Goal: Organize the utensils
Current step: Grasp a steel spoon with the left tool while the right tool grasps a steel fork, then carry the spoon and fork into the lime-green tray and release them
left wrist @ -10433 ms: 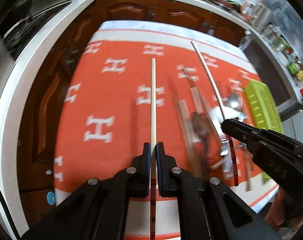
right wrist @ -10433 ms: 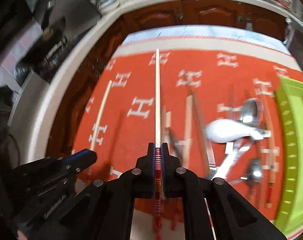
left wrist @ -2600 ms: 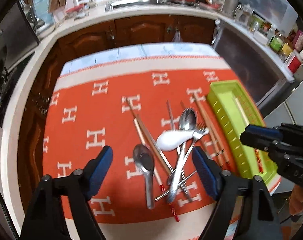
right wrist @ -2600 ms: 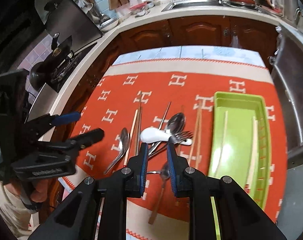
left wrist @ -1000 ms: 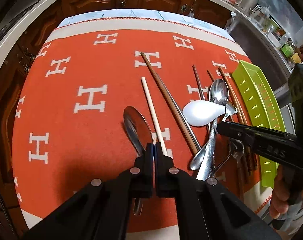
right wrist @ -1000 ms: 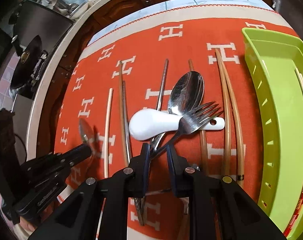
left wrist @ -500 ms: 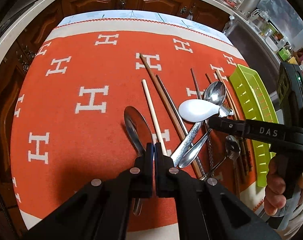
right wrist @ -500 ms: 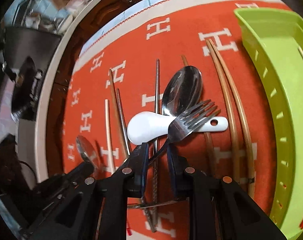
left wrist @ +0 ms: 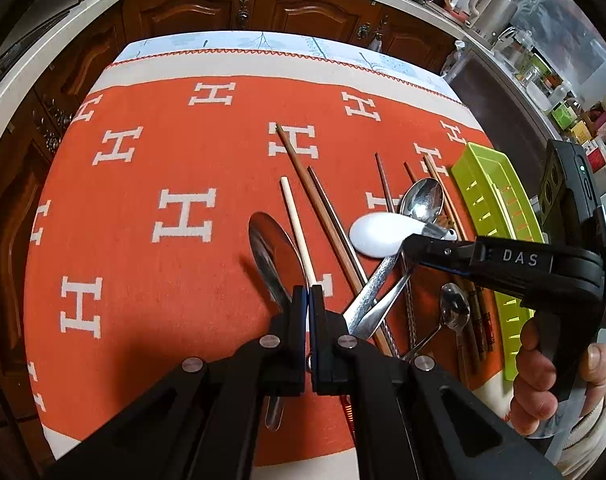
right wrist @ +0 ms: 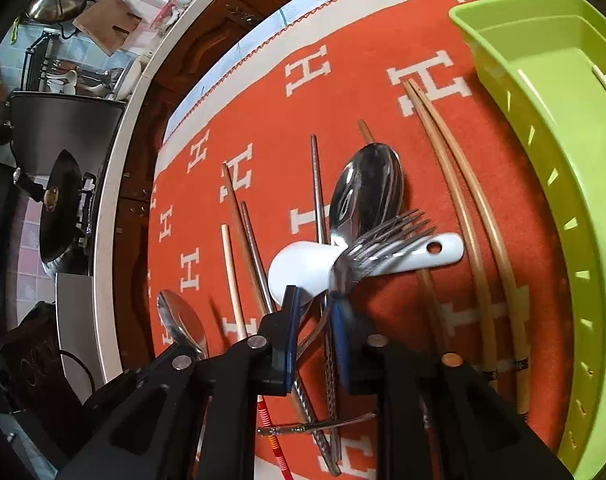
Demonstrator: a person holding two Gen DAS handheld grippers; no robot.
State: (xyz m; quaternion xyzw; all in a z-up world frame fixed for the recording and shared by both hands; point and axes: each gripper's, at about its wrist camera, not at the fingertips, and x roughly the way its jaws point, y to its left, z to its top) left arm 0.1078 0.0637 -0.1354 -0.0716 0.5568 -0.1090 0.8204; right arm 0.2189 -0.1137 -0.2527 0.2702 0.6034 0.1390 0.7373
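My L wrist cam looks down over the orange cloth from nearer me; R cam sits closer, tilted. Both share the white spoon.
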